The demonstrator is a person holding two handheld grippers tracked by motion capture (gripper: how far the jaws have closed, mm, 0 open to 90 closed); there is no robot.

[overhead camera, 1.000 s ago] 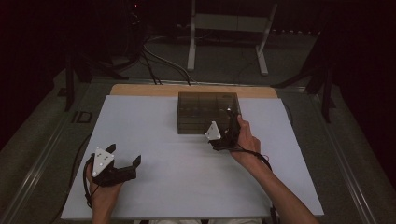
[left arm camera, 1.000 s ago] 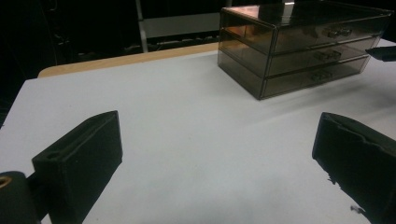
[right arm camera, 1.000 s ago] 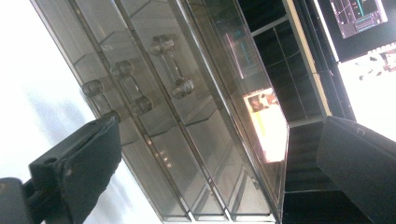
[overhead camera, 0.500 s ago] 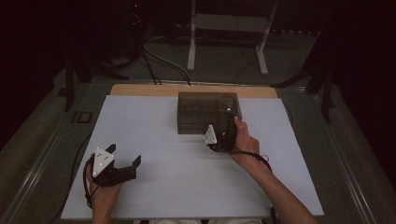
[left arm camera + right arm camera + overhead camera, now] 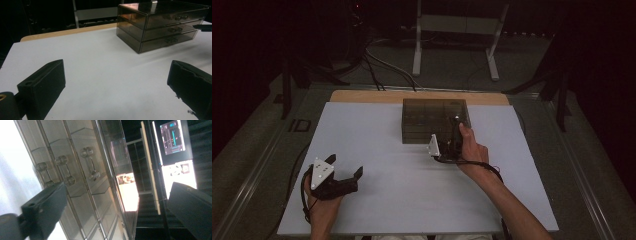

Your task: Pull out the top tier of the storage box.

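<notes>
High view first: a white table top [image 5: 377, 145] takes up most of the scene, with a strip of bare wood [image 5: 362, 96] along its far edge and a dark floor with cables and a white stand [image 5: 454, 30] beyond it. Toward the far middle of the table sits a smoky, see-through three-drawer organizer [image 5: 427, 115], its drawer fronts facing the person. The person's right hand [image 5: 473, 152] is just in front of the organizer's right part, holding the right gripper [image 5: 455, 131] rolled onto its side, with its grey plate turned to the left and its tips up against the drawer fronts. Right gripper view shows the three drawer handles [image 5: 90, 163] close ahead, stacked sideways in the tilted picture; the jaws stand wide apart with nothing between them, one black jaw lying over the drawer front just beside the bottom drawer's handle, the other out past the box's top. Down at the near left of the table, well apart from the organizer, the left hand [image 5: 323, 207] holds the left gripper [image 5: 343, 169] low over the white surface. Left gripper view shows its two black jaws spread wide and empty, pointing across bare table toward the organizer [image 5: 160, 22].
</notes>
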